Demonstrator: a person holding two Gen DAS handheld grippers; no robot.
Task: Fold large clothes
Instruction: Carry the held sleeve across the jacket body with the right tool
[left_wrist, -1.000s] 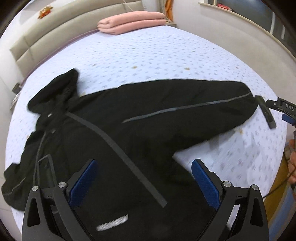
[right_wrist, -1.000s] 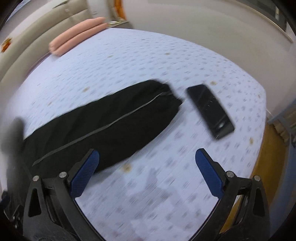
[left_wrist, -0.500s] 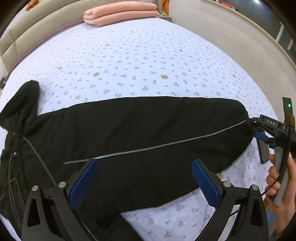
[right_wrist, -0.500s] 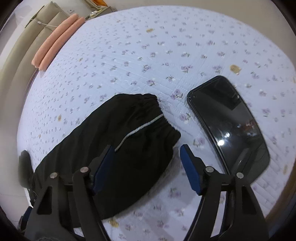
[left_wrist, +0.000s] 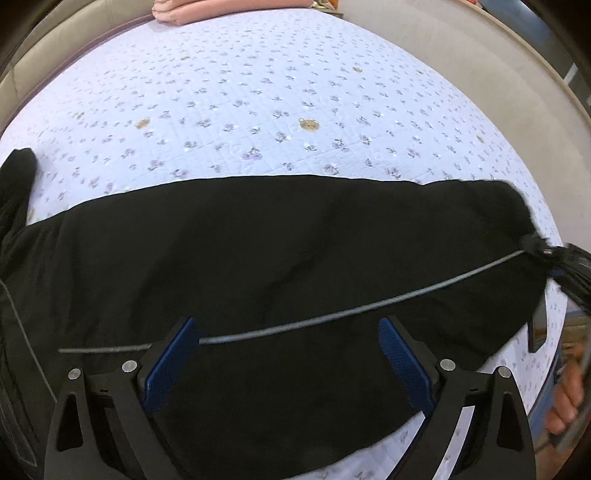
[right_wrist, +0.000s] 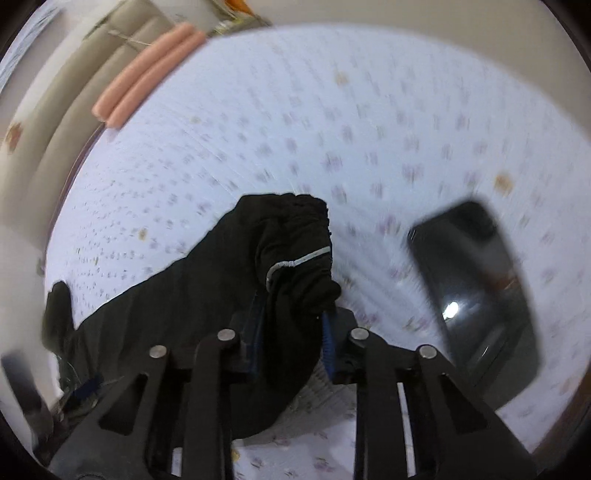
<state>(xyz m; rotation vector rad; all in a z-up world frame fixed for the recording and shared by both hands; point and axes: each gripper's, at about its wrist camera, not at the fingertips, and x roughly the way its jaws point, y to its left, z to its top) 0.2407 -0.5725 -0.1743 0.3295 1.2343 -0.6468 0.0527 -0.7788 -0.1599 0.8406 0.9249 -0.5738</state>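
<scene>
A black jacket (left_wrist: 258, 251) with a thin grey stripe lies on the flowered bedspread (left_wrist: 258, 92). Its long sleeve stretches to the right. My left gripper (left_wrist: 288, 354) is open just above the sleeve's middle, a blue pad (left_wrist: 170, 362) on each side. My right gripper (right_wrist: 295, 332) is shut on the sleeve cuff (right_wrist: 299, 240) and lifts it off the bed. In the left wrist view the right gripper (left_wrist: 565, 266) shows at the sleeve's far right end.
A black phone (right_wrist: 472, 280) lies on the bedspread right of the cuff, near the bed's edge. Folded pink bedding (right_wrist: 144, 74) lies at the head of the bed by the beige headboard (right_wrist: 74, 110).
My right gripper has closed on the sleeve cuff and raised it. My left gripper has moved lower and closer over the sleeve.
</scene>
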